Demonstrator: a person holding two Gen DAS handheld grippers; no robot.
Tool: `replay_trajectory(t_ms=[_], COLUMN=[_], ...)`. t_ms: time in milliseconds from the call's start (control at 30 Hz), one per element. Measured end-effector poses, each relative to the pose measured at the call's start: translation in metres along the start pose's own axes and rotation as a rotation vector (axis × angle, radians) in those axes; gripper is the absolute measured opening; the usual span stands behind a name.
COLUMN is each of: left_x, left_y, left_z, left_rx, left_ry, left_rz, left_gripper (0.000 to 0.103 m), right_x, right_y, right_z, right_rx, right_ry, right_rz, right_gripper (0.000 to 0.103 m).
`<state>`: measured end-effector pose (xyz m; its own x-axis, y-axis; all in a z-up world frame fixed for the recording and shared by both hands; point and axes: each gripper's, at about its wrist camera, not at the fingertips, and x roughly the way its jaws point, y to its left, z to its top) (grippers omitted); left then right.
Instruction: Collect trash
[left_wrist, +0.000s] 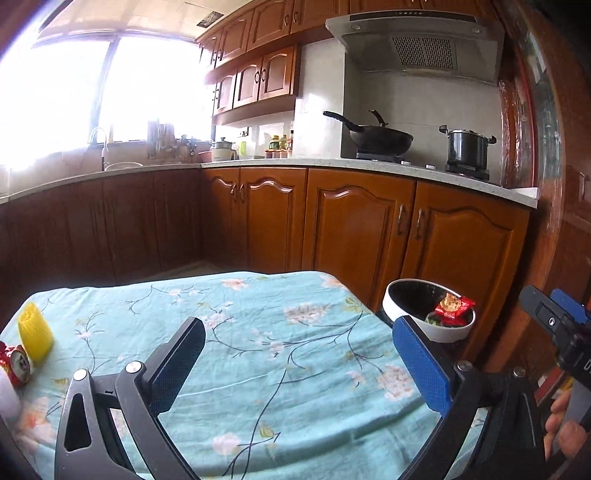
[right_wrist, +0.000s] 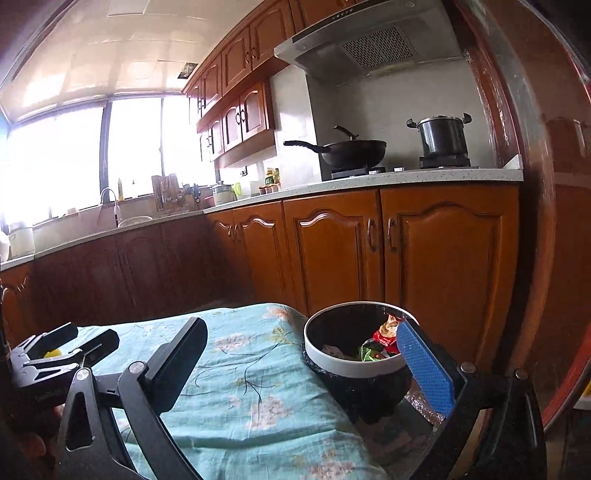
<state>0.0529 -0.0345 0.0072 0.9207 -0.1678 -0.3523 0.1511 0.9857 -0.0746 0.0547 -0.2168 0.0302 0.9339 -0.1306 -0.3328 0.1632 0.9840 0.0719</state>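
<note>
Both the left gripper (left_wrist: 299, 363) and right gripper (right_wrist: 301, 363) gape empty; next, fetch the yellow foam net (left_wrist: 35, 329) at the tabletop's left edge for the trash bin (right_wrist: 360, 363).

A round bin (right_wrist: 354, 365) with a white rim and a black liner stands upright just past the right edge of the tabletop (left_wrist: 258, 332), which is covered in a teal floral cloth. Inside it lies a red snack wrapper (left_wrist: 453, 306), crumpled and tilted against the far right wall, with green and pale scraps (right_wrist: 364, 352) beside it. At the left edge of the tabletop stands a yellow ribbed foam sleeve (left_wrist: 35, 329), leaning slightly, and just in front of it, touching or nearly so, a red-and-white crumpled wrapper (left_wrist: 16, 363).
</note>
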Motion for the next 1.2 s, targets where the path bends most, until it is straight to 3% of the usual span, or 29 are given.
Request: replay_trajectory(t_ms=[300, 1200], left_x=[-0.006, 0.0], left_y=[0.002, 0.012], left_z=[-0.008, -0.001], left_rx=[-0.003, 0.028], left_ry=[0.018, 0.043], left_rz=[0.032, 0.04], left_gripper=[0.102, 0.102], right_x=[0.001, -0.01], right_y=[0.006, 0.011], right_z=[-0.027, -0.02], right_rx=[-0.003, -0.01], right_ry=[0.058, 0.055], right_rz=[0.019, 0.031], right_gripper=[0.103, 0.103])
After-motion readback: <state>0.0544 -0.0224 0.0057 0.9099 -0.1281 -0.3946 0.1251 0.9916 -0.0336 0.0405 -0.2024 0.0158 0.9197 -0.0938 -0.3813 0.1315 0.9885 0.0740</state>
